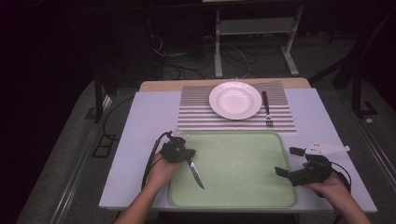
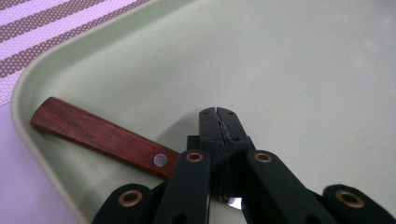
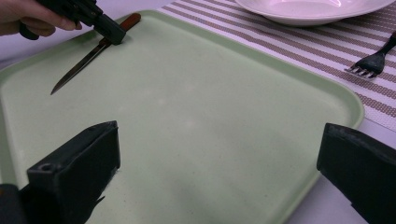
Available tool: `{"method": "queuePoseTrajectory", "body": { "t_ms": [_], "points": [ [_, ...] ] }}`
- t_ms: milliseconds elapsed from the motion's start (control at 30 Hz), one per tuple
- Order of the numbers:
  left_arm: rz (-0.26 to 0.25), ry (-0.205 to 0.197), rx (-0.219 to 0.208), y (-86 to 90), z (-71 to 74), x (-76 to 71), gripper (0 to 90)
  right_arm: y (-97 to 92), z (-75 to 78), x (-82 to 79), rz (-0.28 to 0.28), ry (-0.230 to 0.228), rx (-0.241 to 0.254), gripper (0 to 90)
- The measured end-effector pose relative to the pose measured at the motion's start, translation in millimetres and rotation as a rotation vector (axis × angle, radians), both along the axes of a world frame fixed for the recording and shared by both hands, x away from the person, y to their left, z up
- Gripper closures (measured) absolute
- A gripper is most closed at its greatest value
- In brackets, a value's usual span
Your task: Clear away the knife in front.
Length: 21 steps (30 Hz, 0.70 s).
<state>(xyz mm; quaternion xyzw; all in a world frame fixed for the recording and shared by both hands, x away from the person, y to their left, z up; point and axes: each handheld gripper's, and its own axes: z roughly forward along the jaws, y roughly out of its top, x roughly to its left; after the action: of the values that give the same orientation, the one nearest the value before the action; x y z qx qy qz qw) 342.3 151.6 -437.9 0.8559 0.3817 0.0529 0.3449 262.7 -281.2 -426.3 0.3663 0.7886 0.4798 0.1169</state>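
knife | left hand-held gripper clamped on it | over tray

- The knife has a reddish-brown wooden handle with a pale round rivet near the blade end, and a slim, pointed metal blade.
- It lies over the left part of the pale green tray, flat or nearly so, handle towards the tray's far left corner, tip pointing towards the near edge and slightly right.
- The left gripper has its fingers pressed together on the knife where handle meets blade.
- In the left gripper view the handle runs out to the left close above the tray floor, its end by the rounded rim.
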Motion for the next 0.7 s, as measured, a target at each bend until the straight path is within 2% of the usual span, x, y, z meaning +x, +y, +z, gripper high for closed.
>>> {"method": "queuePoseTrajectory", "body": {
  "t_ms": [233, 267, 600, 700],
  "points": [
    [-0.003, -0.004, 0.030, 8.5, 2.1, -0.3, 89.6, 0.1, 0.1, -0.2, 0.002, 0.001, -0.001, 0.0],
    [0.006, -0.004, 0.044, 11.5, 3.2, -0.4, 89.6, -0.1, 0.1, -0.1, 0.001, 0.000, 0.000, 0.0],
    [0.026, -0.002, 0.082, 20.2, 6.2, 0.4, 89.7, -0.1, 0.3, -0.5, 0.001, 0.000, 0.000, 0.0],
    [0.027, 0.012, 0.054, 24.5, 5.8, 2.1, 89.7, -0.1, 0.1, -0.3, 0.002, 0.000, 0.000, 0.0]
  ]
}}
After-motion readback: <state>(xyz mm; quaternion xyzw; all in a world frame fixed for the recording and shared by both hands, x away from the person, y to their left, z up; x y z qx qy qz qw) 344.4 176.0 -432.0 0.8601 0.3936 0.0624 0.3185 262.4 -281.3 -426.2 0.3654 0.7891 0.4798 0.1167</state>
